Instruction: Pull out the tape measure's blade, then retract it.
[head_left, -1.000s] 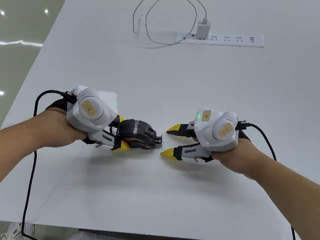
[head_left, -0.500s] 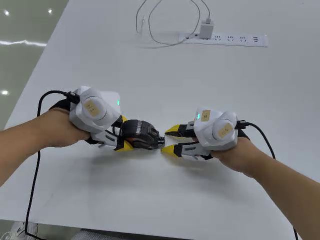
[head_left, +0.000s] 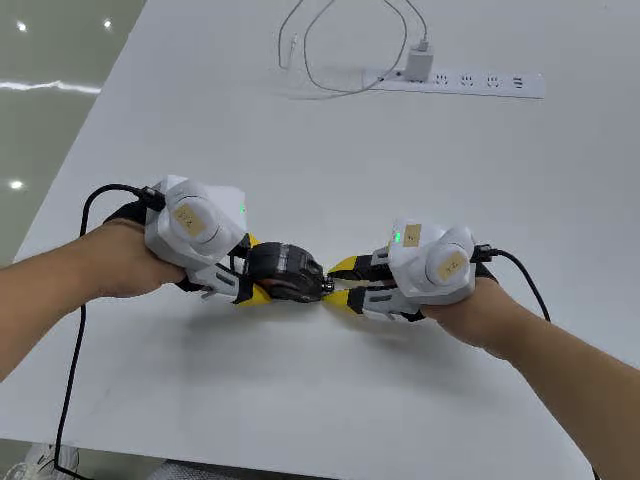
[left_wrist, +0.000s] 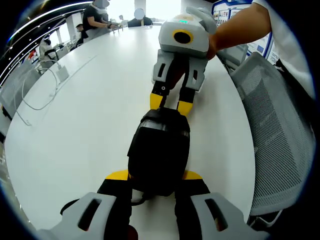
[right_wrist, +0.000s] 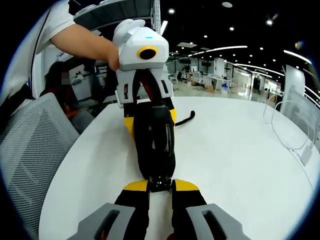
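A: Where is the tape measure now?

B: The left gripper (head_left: 252, 268) has its jaws closed on the black tape measure (head_left: 285, 272) and holds the case by its two sides. It is low over the white table (head_left: 450, 150). I cannot tell whether the case touches the table.

A: And to the right of it?

B: The small end hook (right_wrist: 160, 184) of the blade points toward the right gripper (head_left: 338, 282). Its yellow tips are closed on the hook, one at each side. No blade is drawn out yet.

A: What could go wrong?

B: I think the hook is the weak point. It is small and the tips take only a little of it, so a quick or crooked pull may let it slip free. The case may also turn between the left jaws if the pull is not in line with it. Later, a blade released at once may snap back hard.

A: What is unclear?

B: I cannot find the lock button. How firmly the tips press the hook is too small to judge. The power strip (head_left: 470, 82) lies well apart.
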